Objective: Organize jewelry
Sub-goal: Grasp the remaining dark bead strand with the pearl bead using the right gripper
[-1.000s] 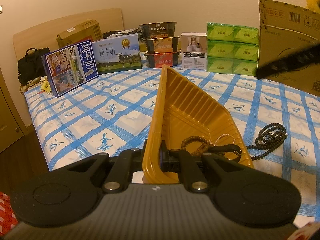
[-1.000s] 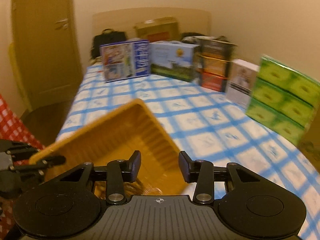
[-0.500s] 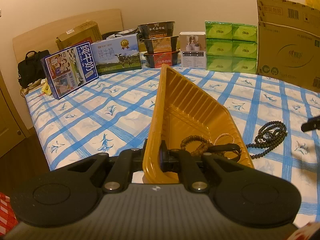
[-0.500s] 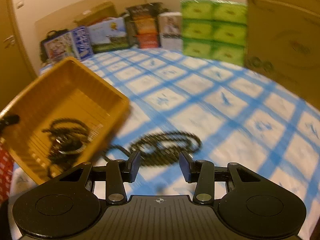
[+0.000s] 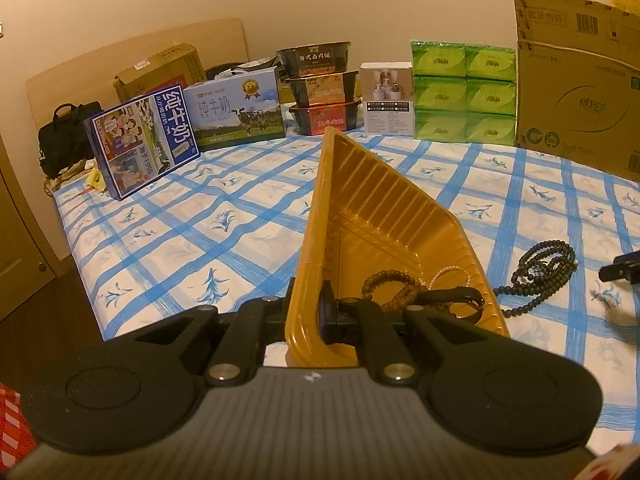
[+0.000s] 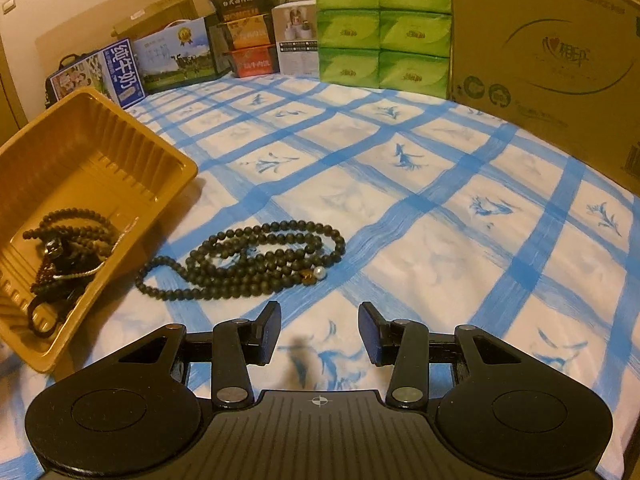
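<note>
My left gripper (image 5: 308, 316) is shut on the near rim of a yellow plastic tray (image 5: 384, 216), which rests on the bed. The tray (image 6: 92, 148) holds several bead strings (image 6: 68, 248) and a pale thin chain (image 5: 448, 274). A long dark bead necklace (image 6: 248, 260) with one white bead lies coiled on the sheet just right of the tray; it also shows in the left wrist view (image 5: 540, 272). My right gripper (image 6: 319, 334) is open and empty, low over the sheet just in front of the necklace.
The bed has a blue-checked sheet (image 6: 440, 208). Along the back stand milk cartons (image 5: 188, 128), stacked food bowls (image 5: 324, 88), a white box (image 5: 386, 98), green tissue packs (image 6: 380, 28) and a large cardboard box (image 6: 552, 40). A black bag (image 5: 64, 136) sits far left.
My right gripper swung from over the tray to the right and down, now low in front of the dark necklace. The left gripper and tray have not moved.
</note>
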A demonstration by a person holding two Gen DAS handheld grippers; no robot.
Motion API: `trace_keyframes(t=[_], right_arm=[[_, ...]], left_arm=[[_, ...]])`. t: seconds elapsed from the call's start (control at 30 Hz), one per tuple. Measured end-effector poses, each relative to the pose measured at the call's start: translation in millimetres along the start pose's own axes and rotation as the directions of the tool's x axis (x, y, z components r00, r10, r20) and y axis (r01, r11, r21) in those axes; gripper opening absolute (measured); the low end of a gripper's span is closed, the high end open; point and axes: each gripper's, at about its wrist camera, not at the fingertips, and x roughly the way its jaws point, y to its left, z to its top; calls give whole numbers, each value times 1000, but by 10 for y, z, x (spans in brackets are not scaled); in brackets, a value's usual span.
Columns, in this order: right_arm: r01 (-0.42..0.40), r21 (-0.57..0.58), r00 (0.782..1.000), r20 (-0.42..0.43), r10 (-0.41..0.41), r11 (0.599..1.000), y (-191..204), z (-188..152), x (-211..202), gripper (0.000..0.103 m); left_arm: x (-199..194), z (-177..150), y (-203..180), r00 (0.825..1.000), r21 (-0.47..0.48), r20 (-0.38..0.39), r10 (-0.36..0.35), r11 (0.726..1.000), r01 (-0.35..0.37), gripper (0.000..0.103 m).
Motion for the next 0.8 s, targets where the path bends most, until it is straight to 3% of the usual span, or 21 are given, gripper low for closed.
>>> trace_keyframes(t=[0.2, 0.3, 0.57, 0.8], right_arm=[[-4, 39, 1000, 5, 4, 999, -117, 127, 207, 43], [-8, 27, 1000, 2, 8, 1000, -131, 203, 300, 33], [-7, -200, 999, -48, -3, 980, 74, 162, 555, 26], [-29, -244, 999, -26, 23, 969, 64, 124, 597, 26]], left_arm=[[8, -3, 16, 1000, 7, -7, 8, 1000, -8, 6], [20, -8, -14, 1000, 11, -10, 12, 1000, -12, 6], [32, -19, -6, 1000, 15, -15, 16, 1000, -15, 6], [39, -18, -14, 1000, 16, -16, 17, 1000, -17, 6]])
